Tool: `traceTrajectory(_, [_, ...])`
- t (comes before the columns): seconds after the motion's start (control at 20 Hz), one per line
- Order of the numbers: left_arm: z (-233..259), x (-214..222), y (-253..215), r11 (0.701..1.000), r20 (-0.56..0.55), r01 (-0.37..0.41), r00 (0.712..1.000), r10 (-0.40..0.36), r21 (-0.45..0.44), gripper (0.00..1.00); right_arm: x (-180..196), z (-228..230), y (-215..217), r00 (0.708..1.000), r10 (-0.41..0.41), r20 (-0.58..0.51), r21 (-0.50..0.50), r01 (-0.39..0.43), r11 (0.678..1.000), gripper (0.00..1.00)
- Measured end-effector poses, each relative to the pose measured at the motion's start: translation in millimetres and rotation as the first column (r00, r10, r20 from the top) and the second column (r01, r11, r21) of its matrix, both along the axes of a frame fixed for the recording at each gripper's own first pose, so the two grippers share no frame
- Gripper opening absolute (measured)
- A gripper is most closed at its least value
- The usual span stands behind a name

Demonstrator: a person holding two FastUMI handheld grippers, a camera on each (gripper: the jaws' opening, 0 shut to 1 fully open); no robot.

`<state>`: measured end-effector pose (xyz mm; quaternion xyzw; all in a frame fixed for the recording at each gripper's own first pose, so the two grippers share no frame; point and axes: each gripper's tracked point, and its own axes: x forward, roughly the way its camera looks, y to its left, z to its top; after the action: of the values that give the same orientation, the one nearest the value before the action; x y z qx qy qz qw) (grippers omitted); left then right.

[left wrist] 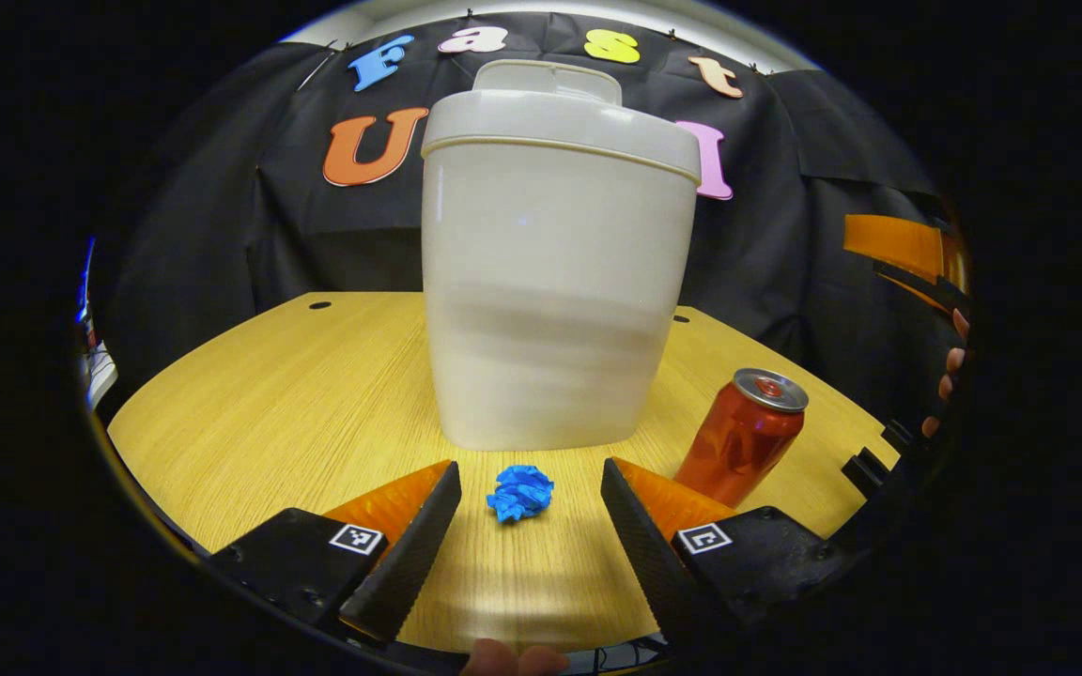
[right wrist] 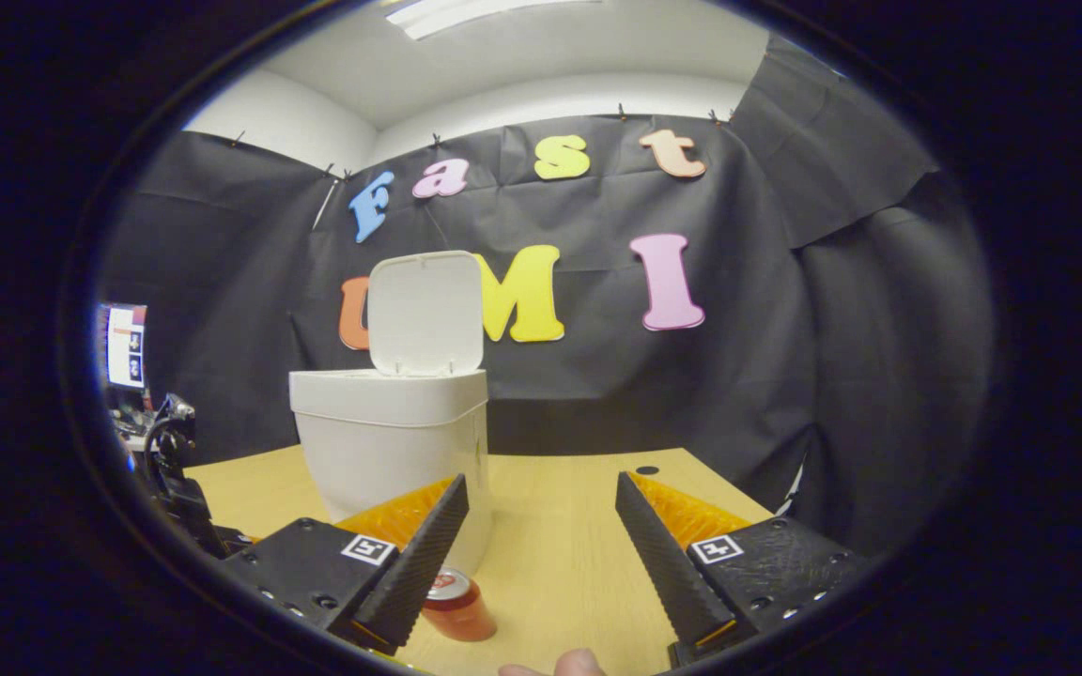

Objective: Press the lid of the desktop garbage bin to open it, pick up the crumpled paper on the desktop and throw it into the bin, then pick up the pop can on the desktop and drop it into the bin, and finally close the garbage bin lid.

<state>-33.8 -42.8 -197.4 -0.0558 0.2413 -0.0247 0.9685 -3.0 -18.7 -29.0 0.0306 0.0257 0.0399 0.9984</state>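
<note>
The white bin (left wrist: 550,282) stands in the middle of the wooden table (left wrist: 297,394), close ahead in the left gripper view. In the right gripper view the bin (right wrist: 391,441) has its lid (right wrist: 425,314) standing upright and open. A crumpled blue paper ball (left wrist: 520,493) lies on the table in front of the bin, just ahead of the gap between the fingers of my left gripper (left wrist: 530,469), which is open and not touching it. A red pop can (left wrist: 743,437) stands upright to the right of the paper. My right gripper (right wrist: 541,521) is open, held above the table, with the can (right wrist: 455,603) below its left finger.
A hand (left wrist: 952,366) holding orange gripper parts shows at the right edge of the left gripper view. Black cloth walls close off the back and sides. The table (right wrist: 579,554) has small round holes near its far edge. A screen (right wrist: 126,345) and dark gear sit far left.
</note>
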Motion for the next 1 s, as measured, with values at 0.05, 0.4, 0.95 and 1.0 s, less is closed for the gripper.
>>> traceTrajectory(0.05, [-6, 0, -1, 1.000, -0.015, -0.001, 1.000, 0.001, -0.009, 0.98, -1, -5, -3, 1.000, -0.003, -0.006, 0.005, 0.003, 1.000, 0.97])
traceTrajectory(0.4, [-27, 10, -1, 1.000, -0.094, 0.007, 0.996, -0.006, 0.012, 0.98, -7, -30, -18, 0.998, -0.021, -0.053, 0.009, 0.021, 1.000, 0.98])
traceTrajectory(0.95, [-37, 12, 22, 0.997, -0.137, -0.015, 0.990, 0.025, 0.078, 0.69, -16, -47, 3, 0.995, 0.030, -0.097, -0.013, -0.031, 0.999, 0.98])
traceTrajectory(1.0, [-36, 12, 25, 0.997, -0.132, -0.024, 0.991, 0.034, 0.080, 0.65, -17, -47, 5, 0.994, 0.030, -0.101, -0.001, -0.030, 1.000, 0.98])
